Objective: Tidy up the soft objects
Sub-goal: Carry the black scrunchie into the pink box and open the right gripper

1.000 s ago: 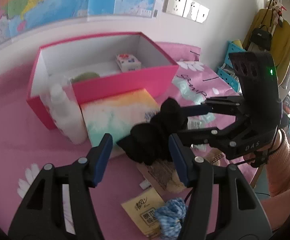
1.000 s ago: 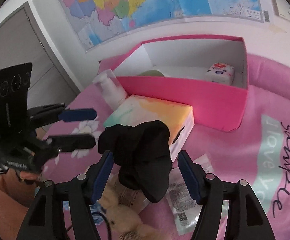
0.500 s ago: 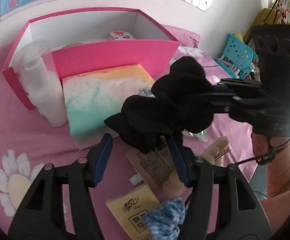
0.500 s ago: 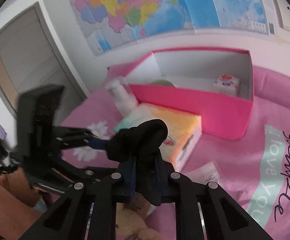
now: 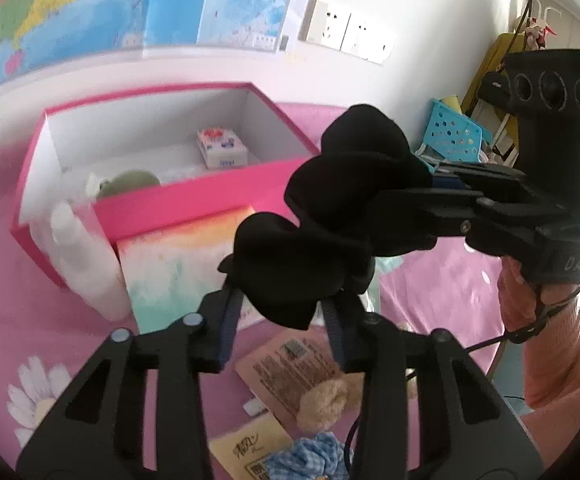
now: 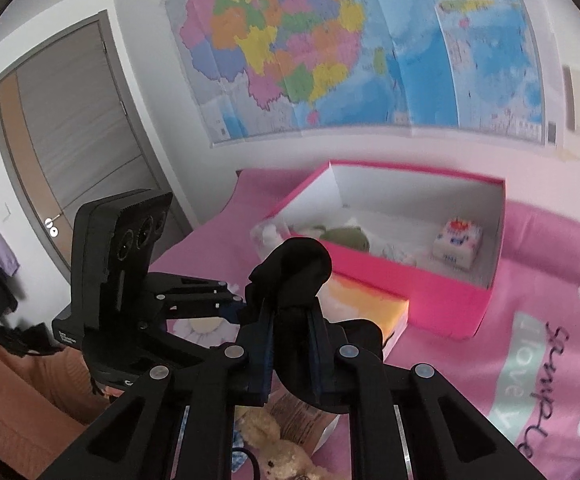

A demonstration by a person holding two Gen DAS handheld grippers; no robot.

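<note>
Since a second ago, both grippers are closed on the crumpled black cloth, left gripper near, right gripper right; raised near the open pink cardboard box, it is not yet stored.

Pink printed bedspread covering the bed, white daisies and a teal lettered band across it. Sitting on it by the wall: open pink cardboard box with white inside. Touching its front wall, a pastel rainbow tissue pack and a clear plastic bottle. Nearer: brown paper packet, yellow tissue packet, beige plush toy, blue checked scrunchie.
</note>
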